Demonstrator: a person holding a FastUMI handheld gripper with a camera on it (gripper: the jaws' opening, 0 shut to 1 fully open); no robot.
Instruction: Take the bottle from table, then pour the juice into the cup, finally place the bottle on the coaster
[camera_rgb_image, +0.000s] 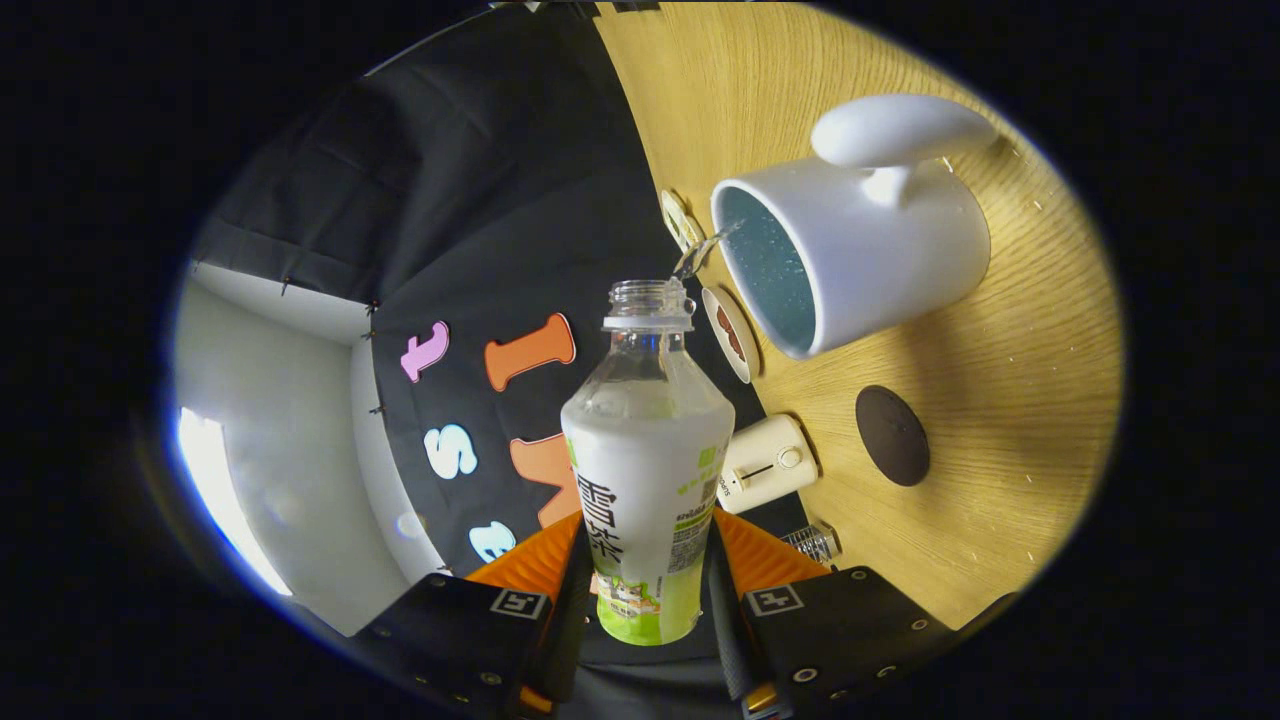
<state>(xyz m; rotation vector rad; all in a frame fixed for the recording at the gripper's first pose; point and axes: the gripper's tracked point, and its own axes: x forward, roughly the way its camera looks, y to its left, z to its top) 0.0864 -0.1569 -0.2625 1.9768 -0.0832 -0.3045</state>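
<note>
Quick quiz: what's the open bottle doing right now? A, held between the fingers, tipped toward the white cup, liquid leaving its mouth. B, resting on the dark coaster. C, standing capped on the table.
A: the gripper clamps the bottle; a thin stream arcs into the white cup.

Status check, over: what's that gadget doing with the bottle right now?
Hand-held gripper shut on bottle. Bottle tipped, thin stream running into white cup. Dark coaster bare beside cup. Nothing blocking the pour.

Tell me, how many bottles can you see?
1 bottle, open-topped, gripped between the gripper's two fingers and tipped toward the white cup, a thin stream leaving its mouth. A small clear ribbed thing by the toaster is too unclear to count.
</note>
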